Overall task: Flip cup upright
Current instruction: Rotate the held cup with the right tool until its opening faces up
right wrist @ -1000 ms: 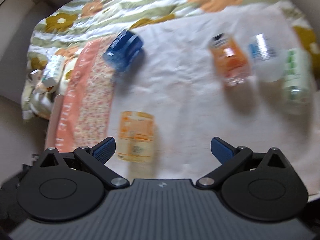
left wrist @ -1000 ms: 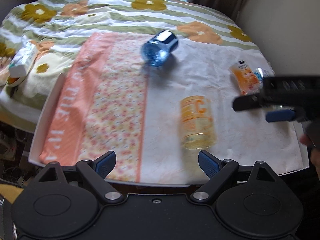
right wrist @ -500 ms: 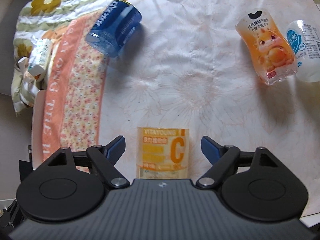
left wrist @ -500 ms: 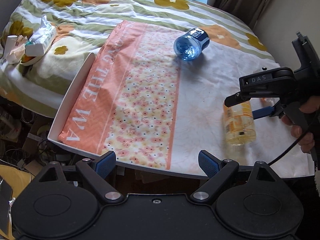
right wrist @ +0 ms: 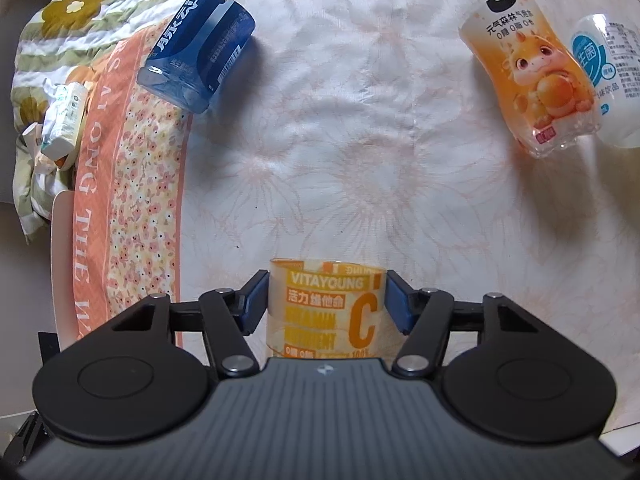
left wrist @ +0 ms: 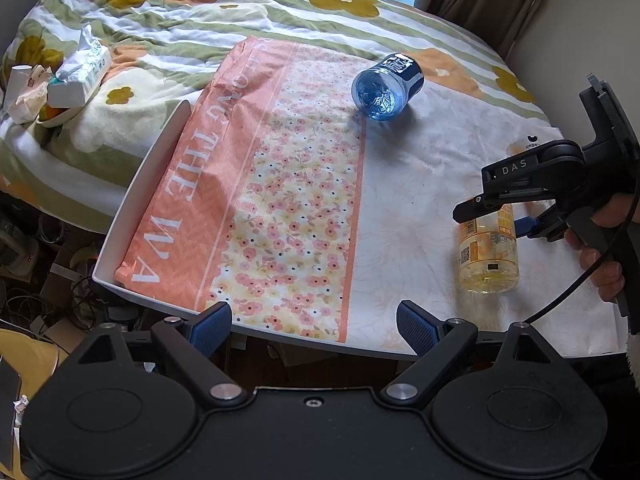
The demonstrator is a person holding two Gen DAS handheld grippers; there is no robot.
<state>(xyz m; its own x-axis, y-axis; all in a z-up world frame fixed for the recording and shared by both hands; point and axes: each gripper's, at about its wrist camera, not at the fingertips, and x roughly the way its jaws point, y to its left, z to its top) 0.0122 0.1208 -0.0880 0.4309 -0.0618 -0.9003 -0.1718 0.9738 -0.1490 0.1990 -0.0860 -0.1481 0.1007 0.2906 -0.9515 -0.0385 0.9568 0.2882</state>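
Observation:
A clear yellow cup (right wrist: 326,312) printed "VITAYOUNG C" lies on its side on the white cloth near the table's front edge. My right gripper (right wrist: 326,300) has its blue pads against both sides of the cup, shut on it. In the left wrist view the same cup (left wrist: 488,256) lies at the right, with the right gripper (left wrist: 500,216) over it from the right. My left gripper (left wrist: 314,326) is open and empty, held off the table's front edge.
A blue cup (right wrist: 196,52) lies on its side at the back left, also in the left wrist view (left wrist: 386,86). An orange cartoon cup (right wrist: 528,84) and a white bottle (right wrist: 612,80) lie at the right. A tissue pack (left wrist: 80,76) sits on the bed.
My right gripper has moved forward around the yellow cup and closed its pads on it. My left gripper has drifted left and back a little, staying open.

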